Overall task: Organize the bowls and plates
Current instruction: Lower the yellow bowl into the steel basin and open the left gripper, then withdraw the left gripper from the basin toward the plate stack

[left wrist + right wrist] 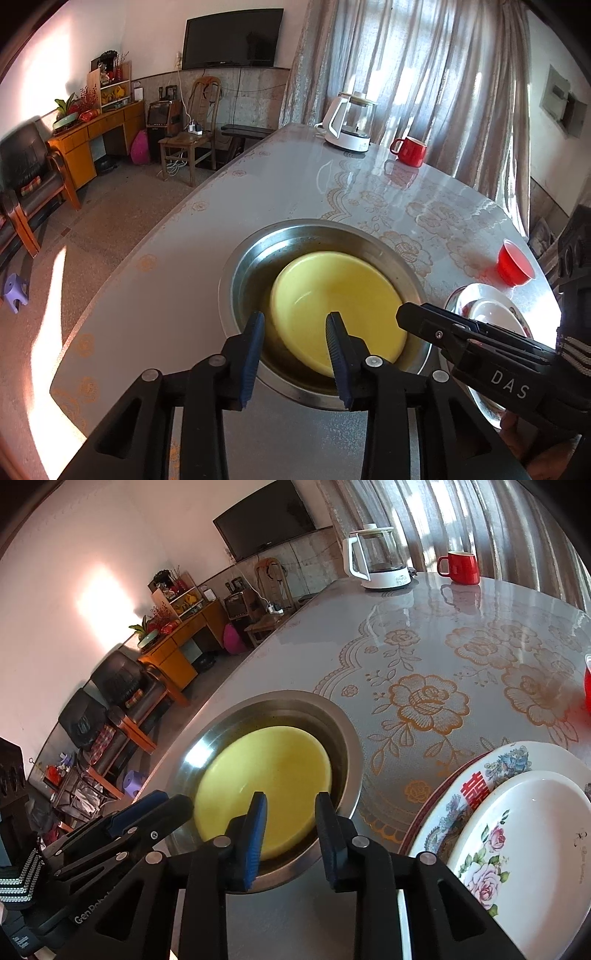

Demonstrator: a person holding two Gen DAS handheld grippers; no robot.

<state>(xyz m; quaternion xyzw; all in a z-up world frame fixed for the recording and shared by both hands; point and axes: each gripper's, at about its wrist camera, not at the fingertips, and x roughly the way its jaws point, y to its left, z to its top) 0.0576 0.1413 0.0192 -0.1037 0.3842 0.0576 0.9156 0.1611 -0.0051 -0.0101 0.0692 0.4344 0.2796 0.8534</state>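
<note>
A yellow bowl point(332, 306) lies tilted inside a steel basin point(243, 266) on the table; both also show in the right wrist view, bowl point(266, 775) and basin point(340, 738). My left gripper point(295, 354) is open and empty just above the basin's near rim. My right gripper point(290, 836) is open and empty at the basin's near right rim. Beside the basin, a small white floral plate point(524, 823) sits on a larger patterned plate point(458, 794); the stack also shows in the left wrist view point(491, 306). The right gripper body point(472, 347) crosses it there.
A red plastic cup point(513, 264) stands right of the basin. A white kettle point(349, 123) and a red mug point(410, 149) stand at the table's far end. The table's left edge point(155, 236) drops to the floor, with chairs and a cabinet beyond.
</note>
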